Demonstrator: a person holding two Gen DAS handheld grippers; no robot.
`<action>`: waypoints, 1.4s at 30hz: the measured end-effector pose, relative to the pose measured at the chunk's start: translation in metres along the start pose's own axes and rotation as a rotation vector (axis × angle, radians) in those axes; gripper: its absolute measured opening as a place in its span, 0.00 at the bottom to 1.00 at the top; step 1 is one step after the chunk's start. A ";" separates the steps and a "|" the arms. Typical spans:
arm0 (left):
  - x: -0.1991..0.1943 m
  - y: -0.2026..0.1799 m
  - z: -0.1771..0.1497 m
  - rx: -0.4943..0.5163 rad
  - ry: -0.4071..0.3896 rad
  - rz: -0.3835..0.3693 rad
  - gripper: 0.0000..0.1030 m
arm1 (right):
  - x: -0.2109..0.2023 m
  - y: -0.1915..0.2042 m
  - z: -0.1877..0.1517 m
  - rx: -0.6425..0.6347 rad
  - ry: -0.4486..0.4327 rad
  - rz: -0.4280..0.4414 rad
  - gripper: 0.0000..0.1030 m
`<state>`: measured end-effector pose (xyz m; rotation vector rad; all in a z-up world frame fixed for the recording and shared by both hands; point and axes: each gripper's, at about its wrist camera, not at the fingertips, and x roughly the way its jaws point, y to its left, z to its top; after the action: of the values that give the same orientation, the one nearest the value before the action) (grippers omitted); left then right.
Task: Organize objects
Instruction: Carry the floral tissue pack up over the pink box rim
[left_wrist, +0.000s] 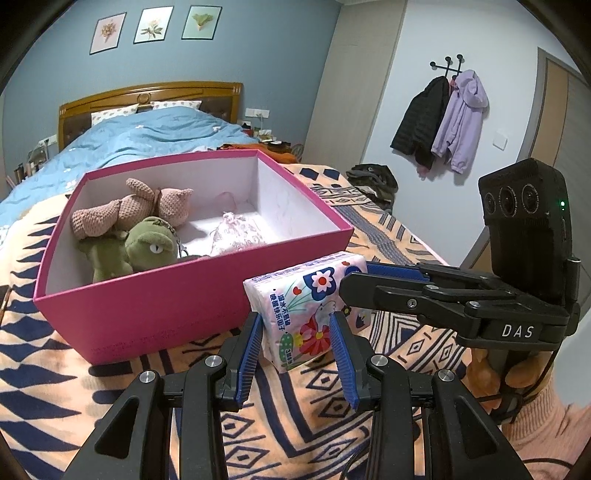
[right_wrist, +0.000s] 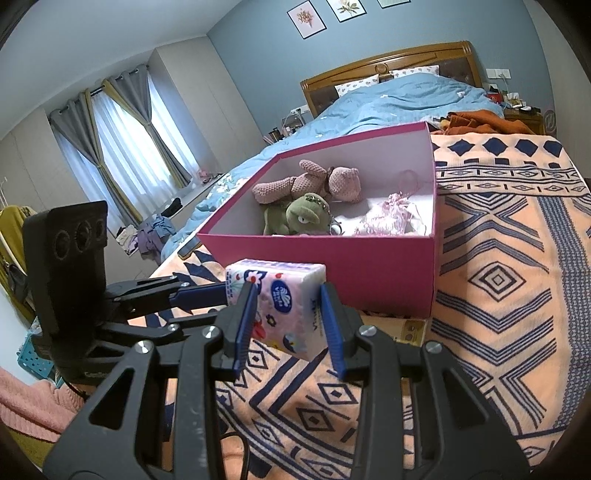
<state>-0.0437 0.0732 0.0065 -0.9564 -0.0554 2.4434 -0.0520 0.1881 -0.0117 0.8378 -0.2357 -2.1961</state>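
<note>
A flowered tissue pack (left_wrist: 306, 314) (right_wrist: 282, 306) is held above the patterned blanket, just in front of the pink box (left_wrist: 177, 295) (right_wrist: 332, 258). My left gripper (left_wrist: 299, 343) and my right gripper (right_wrist: 288, 317) are both shut on the tissue pack, from two sides. The right gripper shows in the left wrist view (left_wrist: 354, 284), the left one in the right wrist view (right_wrist: 221, 291). The box holds a knitted pink bear (left_wrist: 140, 206) (right_wrist: 314, 181), a green plush dinosaur (left_wrist: 144, 247) (right_wrist: 299, 218) and a pink pouch (left_wrist: 236, 232) (right_wrist: 388, 218).
The box stands on an orange and blue patterned blanket (left_wrist: 314, 406) (right_wrist: 498, 295) on a bed with a blue duvet (left_wrist: 147, 136). Jackets (left_wrist: 443, 122) hang on the wall at the right. Clothes lie on the floor by the curtains (right_wrist: 147, 229).
</note>
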 end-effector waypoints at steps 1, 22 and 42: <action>0.000 0.000 0.001 0.000 -0.002 0.001 0.37 | 0.000 0.000 0.001 -0.001 -0.001 0.000 0.37; 0.000 0.006 0.025 0.004 -0.036 0.009 0.37 | -0.004 0.004 0.023 -0.040 -0.037 -0.003 0.37; 0.003 0.010 0.042 -0.004 -0.059 0.009 0.37 | -0.003 0.003 0.042 -0.071 -0.062 -0.017 0.37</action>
<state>-0.0770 0.0718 0.0337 -0.8876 -0.0764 2.4809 -0.0753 0.1844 0.0232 0.7366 -0.1801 -2.2351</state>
